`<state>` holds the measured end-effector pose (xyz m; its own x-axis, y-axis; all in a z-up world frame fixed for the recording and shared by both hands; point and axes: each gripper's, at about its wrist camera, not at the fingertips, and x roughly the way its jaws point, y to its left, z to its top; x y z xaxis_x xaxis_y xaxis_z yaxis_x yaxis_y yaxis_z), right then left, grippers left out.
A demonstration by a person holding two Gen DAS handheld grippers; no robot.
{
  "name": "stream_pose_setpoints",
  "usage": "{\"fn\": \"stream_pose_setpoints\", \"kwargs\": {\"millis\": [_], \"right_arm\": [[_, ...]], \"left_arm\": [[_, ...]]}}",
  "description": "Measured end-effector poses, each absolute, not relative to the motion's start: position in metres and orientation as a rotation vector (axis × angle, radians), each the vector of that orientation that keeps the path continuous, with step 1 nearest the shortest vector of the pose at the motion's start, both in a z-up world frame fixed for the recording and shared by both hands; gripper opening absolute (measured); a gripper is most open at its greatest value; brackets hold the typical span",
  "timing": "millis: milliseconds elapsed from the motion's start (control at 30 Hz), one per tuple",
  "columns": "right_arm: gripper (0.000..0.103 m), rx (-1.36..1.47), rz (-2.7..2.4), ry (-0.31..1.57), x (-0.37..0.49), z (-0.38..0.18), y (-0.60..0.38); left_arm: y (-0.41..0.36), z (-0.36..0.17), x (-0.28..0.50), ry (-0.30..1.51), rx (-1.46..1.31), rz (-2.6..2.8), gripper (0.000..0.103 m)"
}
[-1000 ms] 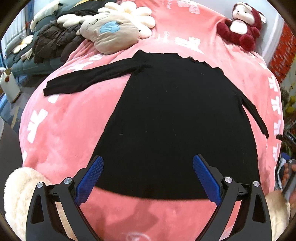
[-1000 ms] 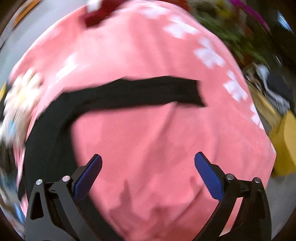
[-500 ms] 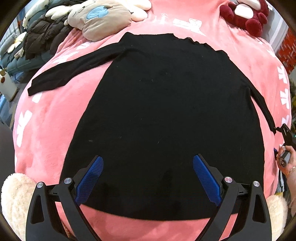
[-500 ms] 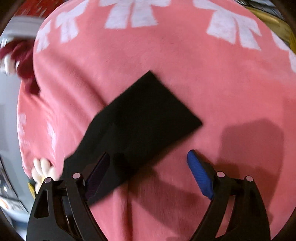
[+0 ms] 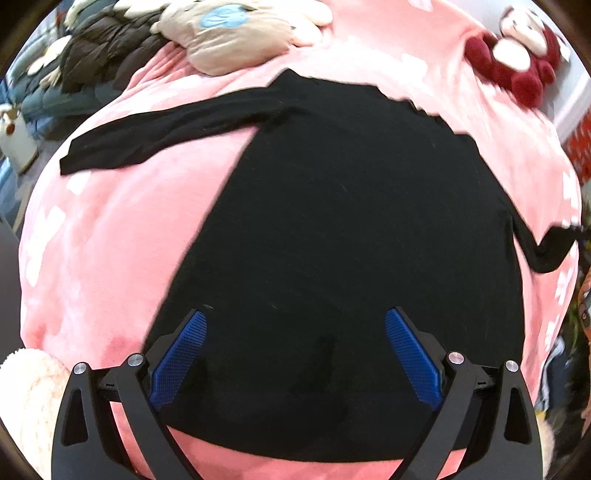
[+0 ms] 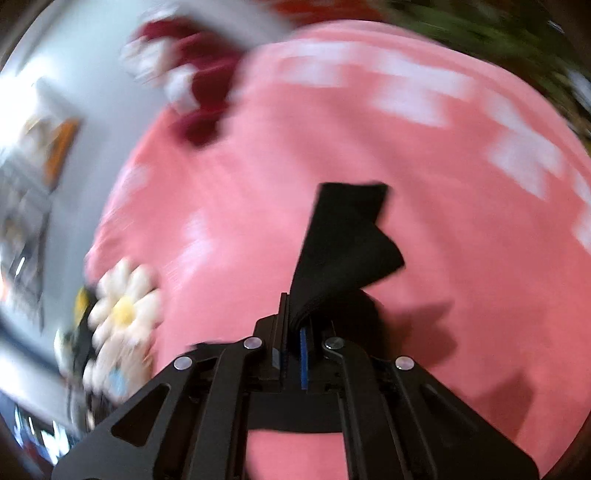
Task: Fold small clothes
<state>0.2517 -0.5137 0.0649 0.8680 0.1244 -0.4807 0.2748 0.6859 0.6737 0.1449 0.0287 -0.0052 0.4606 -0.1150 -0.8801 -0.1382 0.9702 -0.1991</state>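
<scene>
The right tongs [image 6: 293, 325] are clamped on the cuff of the black top's [image 5: 332, 240] sleeve [image 6: 343, 243]; the left tongs [image 5: 295, 354] hang wide open, empty, over its hem. The top lies flat on the pink bed [image 5: 110, 240]; I'd judge a thin pinch could slip, dropping the sleeve crooked.

Your pink bed [image 5: 110, 236] carries the black top [image 5: 332, 240] spread flat, a beige plush [image 5: 229, 33] and dark jacket [image 5: 107, 48] at its far edge, and a red plush [image 5: 517, 62] far right.

Lying across the bed, a pink blanket [image 5: 110, 229] with white bows; sitting behind, plush toys [image 5: 236, 33], beside a pale wall [image 6: 92, 74].
</scene>
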Motion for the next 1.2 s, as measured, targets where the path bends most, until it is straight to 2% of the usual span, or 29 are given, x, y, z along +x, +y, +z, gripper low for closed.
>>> {"fn": "stream_pose_setpoints", "kwargs": {"millis": [133,233,467,533,567,633,667,700,833,1033,1133,1167,1200], "right_arm": [[0.003,0.657,0.110,0.571,0.305,0.106,-0.403],[0.003,0.460,0.214,0.665,0.338,0.108,-0.294],[0.007,0.227,0.278,1.015,0.370,0.004,-0.157],[0.008,0.158,0.268,1.007,0.354,0.002,-0.146],[0.010,0.154,0.274,0.994,0.334,0.003,-0.146],[0.026,0.153,0.269,0.954,0.300,0.019,-0.151],[0.046,0.141,0.257,0.935,0.287,0.026,-0.155],[0.057,0.122,0.244,0.912,0.270,0.031,-0.159],[0.058,-0.010,0.187,0.912,0.196,0.034,-0.172],[0.058,0.081,0.096,1.036,0.128,0.012,-0.202],[0.059,0.140,0.061,1.063,0.114,0.005,-0.209],[0.060,0.150,0.052,1.065,0.109,0.003,-0.212],[0.061,0.167,0.048,1.071,0.105,0.002,-0.215]], "left_arm": [[0.060,0.002,0.145,1.052,-0.316,0.049,0.095],[0.086,0.003,0.142,1.047,-0.355,0.067,0.095],[0.138,-0.001,0.140,1.044,-0.417,0.115,0.095],[0.155,-0.002,0.145,1.048,-0.468,0.119,0.096],[0.165,-0.004,0.150,1.050,-0.506,0.122,0.096],[0.194,-0.010,0.168,1.051,-0.617,0.140,0.096],[0.210,-0.015,0.179,1.050,-0.676,0.168,0.096],[0.224,-0.020,0.188,1.046,-0.720,0.193,0.096],[0.287,-0.040,0.232,1.012,-0.867,0.329,0.096],[0.356,-0.073,0.275,1.000,-0.909,0.556,0.096],[0.375,-0.084,0.277,0.955,-0.956,0.629,0.089],[0.380,-0.083,0.277,0.934,-0.960,0.646,0.082],[0.381,-0.079,0.279,0.910,-0.944,0.662,0.066]]}}
